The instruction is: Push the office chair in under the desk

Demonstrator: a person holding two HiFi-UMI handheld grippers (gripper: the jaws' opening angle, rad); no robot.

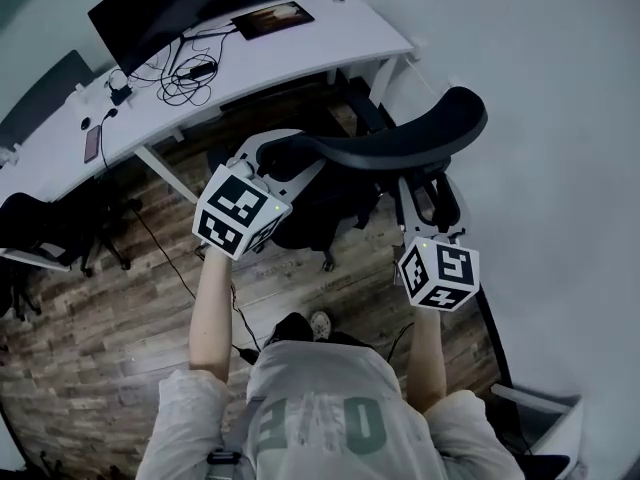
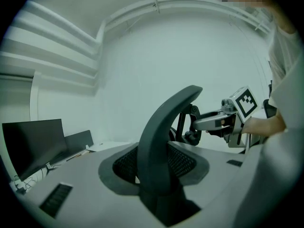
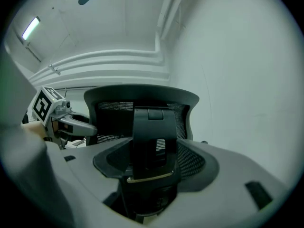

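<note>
The office chair (image 1: pixel 400 146), with a dark curved backrest and headrest, stands on the wood floor just in front of the white desk (image 1: pixel 300 53). My left gripper (image 1: pixel 265 171) is shut on the left edge of the backrest (image 2: pixel 164 141), which fills the gap between its jaws. My right gripper (image 1: pixel 428 216) is shut on the black bracket (image 3: pixel 151 141) at the rear of the chair's back, below the mesh headrest (image 3: pixel 142 108). Each gripper shows in the other's view: the right gripper (image 2: pixel 216 123) and the left gripper (image 3: pixel 78 126). The seat and the chair's wheels are mostly hidden.
A dark monitor (image 1: pixel 160 13), a tangle of cables (image 1: pixel 180 73) and a phone (image 1: pixel 91 143) lie on the desk. Another dark chair (image 1: pixel 40 223) stands at the left. A pale wall (image 1: pixel 560 168) runs close along the right. A cable (image 1: pixel 170 258) trails over the floor.
</note>
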